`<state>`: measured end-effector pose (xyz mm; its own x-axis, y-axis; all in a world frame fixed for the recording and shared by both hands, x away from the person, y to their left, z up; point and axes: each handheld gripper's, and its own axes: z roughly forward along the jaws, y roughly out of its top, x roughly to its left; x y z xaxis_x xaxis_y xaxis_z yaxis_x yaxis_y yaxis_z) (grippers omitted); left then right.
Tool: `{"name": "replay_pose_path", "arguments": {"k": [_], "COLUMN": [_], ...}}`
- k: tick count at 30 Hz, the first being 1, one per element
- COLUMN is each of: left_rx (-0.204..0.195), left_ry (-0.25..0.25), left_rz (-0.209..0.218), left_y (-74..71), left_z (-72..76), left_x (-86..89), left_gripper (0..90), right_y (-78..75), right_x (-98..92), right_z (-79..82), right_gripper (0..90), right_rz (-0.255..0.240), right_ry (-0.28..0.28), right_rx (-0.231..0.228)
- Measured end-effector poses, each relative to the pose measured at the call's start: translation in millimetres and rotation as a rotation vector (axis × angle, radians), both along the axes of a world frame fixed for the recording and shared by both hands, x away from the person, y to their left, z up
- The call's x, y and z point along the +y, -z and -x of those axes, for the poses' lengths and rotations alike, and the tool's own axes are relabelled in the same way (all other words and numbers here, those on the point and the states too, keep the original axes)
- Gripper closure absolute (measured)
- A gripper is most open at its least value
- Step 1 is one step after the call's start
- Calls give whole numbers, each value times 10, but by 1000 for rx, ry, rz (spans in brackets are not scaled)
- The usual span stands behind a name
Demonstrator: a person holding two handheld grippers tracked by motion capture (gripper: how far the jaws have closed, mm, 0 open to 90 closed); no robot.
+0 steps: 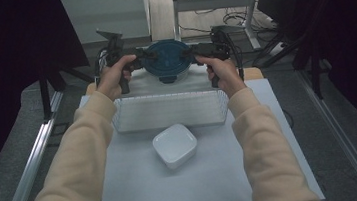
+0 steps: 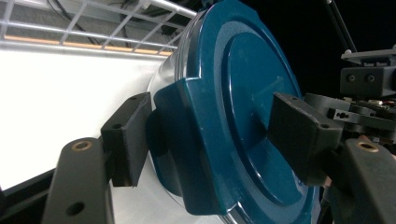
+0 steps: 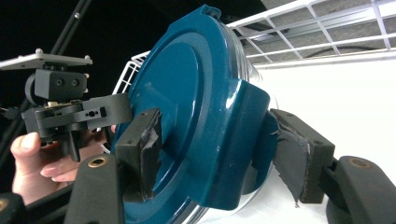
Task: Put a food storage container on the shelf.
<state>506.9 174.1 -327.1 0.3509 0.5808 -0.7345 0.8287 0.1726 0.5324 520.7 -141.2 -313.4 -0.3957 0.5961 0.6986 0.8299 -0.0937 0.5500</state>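
Item: blue-lidded round container [image 1: 167,59], carried beyond wire basket [image 1: 170,110]. Left claw [image 1: 146,57], right claw [image 1: 191,55]: part-open, clamped on opposite lid tabs. Next, likely: level lowering onto surface [image 1: 140,185].

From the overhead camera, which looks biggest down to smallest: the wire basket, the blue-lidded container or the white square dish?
1. Wire basket, clearly the widest.
2. Blue-lidded container.
3. White square dish.
The last two look close, and the container sits farther from the camera, so that order is unsure.

Lab or test room: white table [image 1: 206,188] inside metal frame rails [image 1: 27,166], black curtains [image 1: 6,58], loose cables [image 1: 238,19] on bare floor behind.
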Motion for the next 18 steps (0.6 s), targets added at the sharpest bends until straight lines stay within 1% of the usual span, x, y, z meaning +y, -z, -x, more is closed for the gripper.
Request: {"name": "replay_pose_path", "arguments": {"k": [2,4,6,7,10,11,13,14,15,17,18], "left_rx": [0,-9,-8,-13,-13,-12,-7,-7,-8,-19,-19], "left_ry": [-4,-3,2,6,8,6,8,7,6,-1,-1], "left_rz": [1,-4,-14,-17,-25,-28,-33,-34,-37,-51,-51], "left_y": [2,7,12,11,4,1,1,2,-1,-12,-12], "left_z": [6,22,29,36,49,56,63,64,64,72,72], "left_x": [-2,-10,-16,-16,-21,-25,-30,-32,-37,-60,-60], "left_gripper": [323,317,303,302,303,302,301,300,298,283,281], "right_y": [0,-1,-5,6,20,36,50,61,68,59,59], "right_x": [1,1,7,11,3,-4,-11,-16,-18,-3,-3], "right_z": [0,13,29,45,59,68,66,62,61,69,69], "right_gripper": [365,365,360,356,355,353,350,347,347,333,333], "right_rz": [0,5,2,-3,-7,-16,-18,-26,-30,-19,-19], "right_ry": [1,2,2,3,2,-1,-4,-5,-3,-1,-1], "right_rx": [-1,-2,11,27,33,43,42,62,63,54,54]}}
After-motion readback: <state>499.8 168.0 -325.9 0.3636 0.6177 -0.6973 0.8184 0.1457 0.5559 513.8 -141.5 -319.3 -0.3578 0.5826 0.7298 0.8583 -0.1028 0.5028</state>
